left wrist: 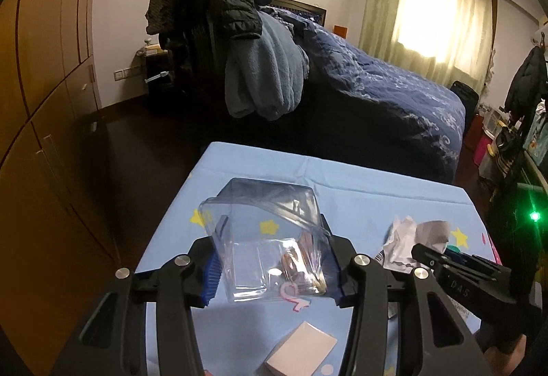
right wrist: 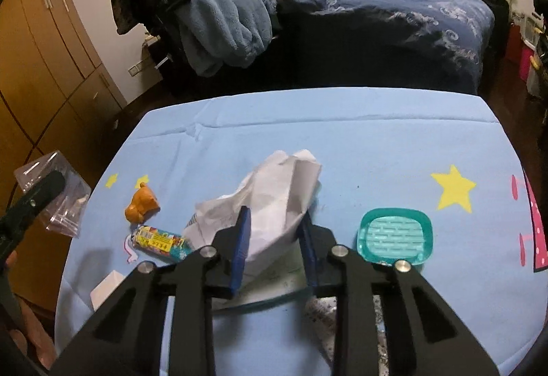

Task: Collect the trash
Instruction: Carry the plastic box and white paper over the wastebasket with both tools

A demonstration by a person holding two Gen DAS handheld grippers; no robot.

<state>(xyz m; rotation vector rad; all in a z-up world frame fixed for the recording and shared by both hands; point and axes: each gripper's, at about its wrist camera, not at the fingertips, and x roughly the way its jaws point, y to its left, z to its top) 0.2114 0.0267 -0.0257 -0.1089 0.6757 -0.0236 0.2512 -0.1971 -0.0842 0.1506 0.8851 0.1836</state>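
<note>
Left tool (left wrist: 274,269) clamped on clear plastic container (left wrist: 270,239), held above desk (right wrist: 376,136); small scraps visible inside. Right tool (right wrist: 274,245) narrowed onto crumpled white paper (right wrist: 274,191), blue pads against both sides; paper sits mid-desk on blue cloth, between candy roll (right wrist: 159,240) and teal lid (right wrist: 395,235).

Judgement: step in hand is securing paper. Squeeze firm, lift straight up, avoid dragging cloth. Keep container mouth up and steady, bring paper over opening before releasing.
</note>
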